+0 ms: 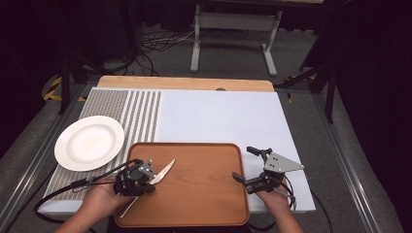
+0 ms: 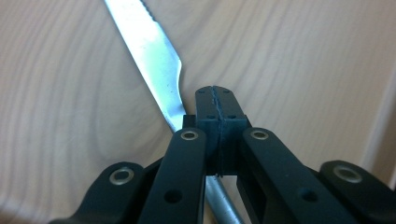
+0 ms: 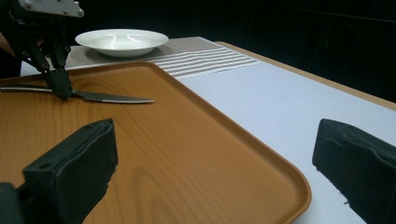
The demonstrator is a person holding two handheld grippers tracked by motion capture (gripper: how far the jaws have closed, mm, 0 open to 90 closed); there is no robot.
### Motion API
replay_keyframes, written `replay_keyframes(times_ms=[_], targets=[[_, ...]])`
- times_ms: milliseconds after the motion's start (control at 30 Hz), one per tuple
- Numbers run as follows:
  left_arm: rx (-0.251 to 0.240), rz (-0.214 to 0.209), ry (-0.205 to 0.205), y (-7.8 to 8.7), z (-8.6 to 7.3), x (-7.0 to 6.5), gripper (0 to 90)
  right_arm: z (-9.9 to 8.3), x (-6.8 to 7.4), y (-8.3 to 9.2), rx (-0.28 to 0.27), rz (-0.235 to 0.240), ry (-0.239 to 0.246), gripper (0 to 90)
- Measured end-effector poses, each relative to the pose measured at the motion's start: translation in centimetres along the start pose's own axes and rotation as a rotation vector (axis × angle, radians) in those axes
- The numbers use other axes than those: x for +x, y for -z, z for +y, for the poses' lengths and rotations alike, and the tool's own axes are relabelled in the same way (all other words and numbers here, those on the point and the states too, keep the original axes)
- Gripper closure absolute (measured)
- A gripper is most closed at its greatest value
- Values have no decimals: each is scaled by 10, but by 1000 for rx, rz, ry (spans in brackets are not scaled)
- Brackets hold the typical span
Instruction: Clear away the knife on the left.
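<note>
The left gripper (image 2: 218, 105) is clamped together on the knife (image 2: 148, 56) where blade meets handle, at the tray's (image 1: 204, 204) left side. Judged from this, keep the squeeze firm and lift straight, blade level, before carrying it toward the plate (image 1: 89, 142) left of the tray. The right gripper (image 1: 245, 164), jaws apart, holds nothing at the tray's right edge. No writing is readable.

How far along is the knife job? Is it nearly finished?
Only just begun. The left tongs are shut on the knife, which lies on the wooden tray. The right tongs wait open at the tray's edge. The white plate holds nothing.
</note>
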State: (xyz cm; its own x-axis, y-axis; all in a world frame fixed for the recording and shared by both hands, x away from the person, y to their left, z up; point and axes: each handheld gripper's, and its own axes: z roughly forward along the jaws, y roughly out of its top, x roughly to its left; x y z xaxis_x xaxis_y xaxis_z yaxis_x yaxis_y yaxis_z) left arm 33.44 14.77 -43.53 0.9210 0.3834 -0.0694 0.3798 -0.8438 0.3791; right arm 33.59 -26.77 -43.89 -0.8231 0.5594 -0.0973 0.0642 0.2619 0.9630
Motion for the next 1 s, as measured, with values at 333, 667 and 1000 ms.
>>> replay_keyframes(times_ms=[333, 667, 1000], targets=[[21, 37, 23, 3, -3, 6, 900, 0, 0, 0, 0, 0, -1, 7], [50, 66, 54, 6, -5, 10, 900, 0, 0, 0, 2, -1, 1, 7], [74, 72, 78, 8, -9, 14, 900, 0, 0, 0, 2, -2, 1, 7]])
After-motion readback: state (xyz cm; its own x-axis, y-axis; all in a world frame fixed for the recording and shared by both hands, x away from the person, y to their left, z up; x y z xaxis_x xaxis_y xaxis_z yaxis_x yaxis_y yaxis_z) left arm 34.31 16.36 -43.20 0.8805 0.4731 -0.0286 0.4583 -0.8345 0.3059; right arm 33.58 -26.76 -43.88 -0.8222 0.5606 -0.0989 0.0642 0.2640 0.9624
